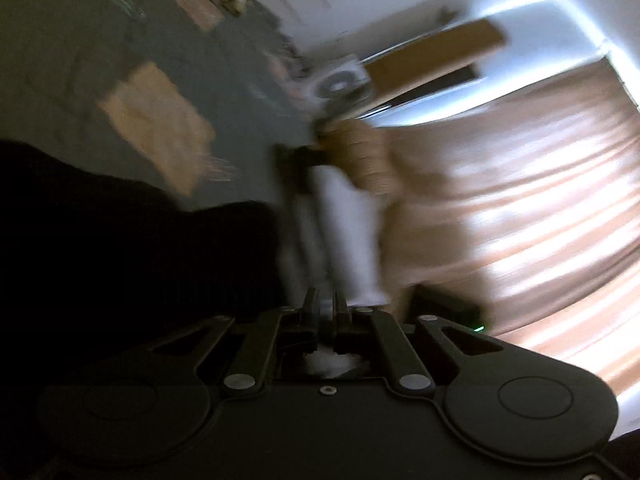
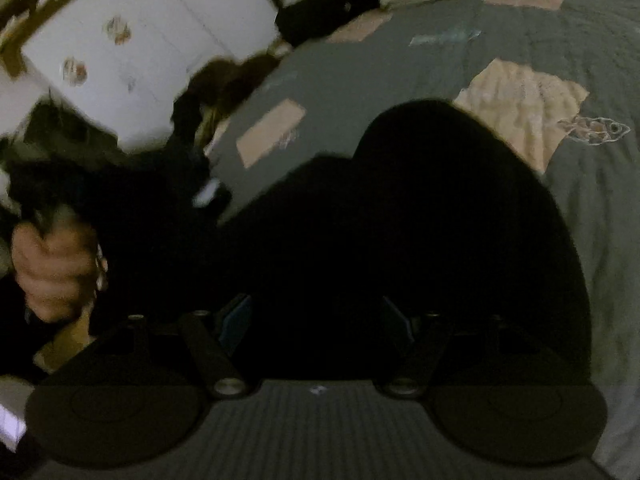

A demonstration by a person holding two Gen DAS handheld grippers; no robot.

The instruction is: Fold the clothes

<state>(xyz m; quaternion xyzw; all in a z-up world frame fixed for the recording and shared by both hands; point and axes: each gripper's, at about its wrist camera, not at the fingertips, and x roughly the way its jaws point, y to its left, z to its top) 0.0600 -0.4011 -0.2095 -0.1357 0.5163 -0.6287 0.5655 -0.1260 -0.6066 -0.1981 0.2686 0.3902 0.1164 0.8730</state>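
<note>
From my left claw (image 1: 326,312), everything smears with blur. My fingers are pressed together, with a scrap of white showing between them; I can't tell whether that is cloth pinched there. The black garment (image 1: 132,248) spreads left of the claw, lying on the grey-green bedspread (image 1: 80,40), which carries peach patches (image 1: 156,128). Straight ahead, my other hand (image 1: 368,156) grips its white-handled tool, blocking the view beyond. Right of that hand hang tan curtains (image 1: 540,184); above it runs a wooden board (image 1: 432,52) against the white wall.

From my right claw (image 2: 320,320), the fingers are spread wide, and the black garment (image 2: 400,240) fills the space ahead of them on the bedspread (image 2: 400,60). Whether cloth lies between the pads is too dark to tell. Left of the garment, my left hand (image 2: 56,272) shows; above it stands a white cupboard (image 2: 132,48).
</note>
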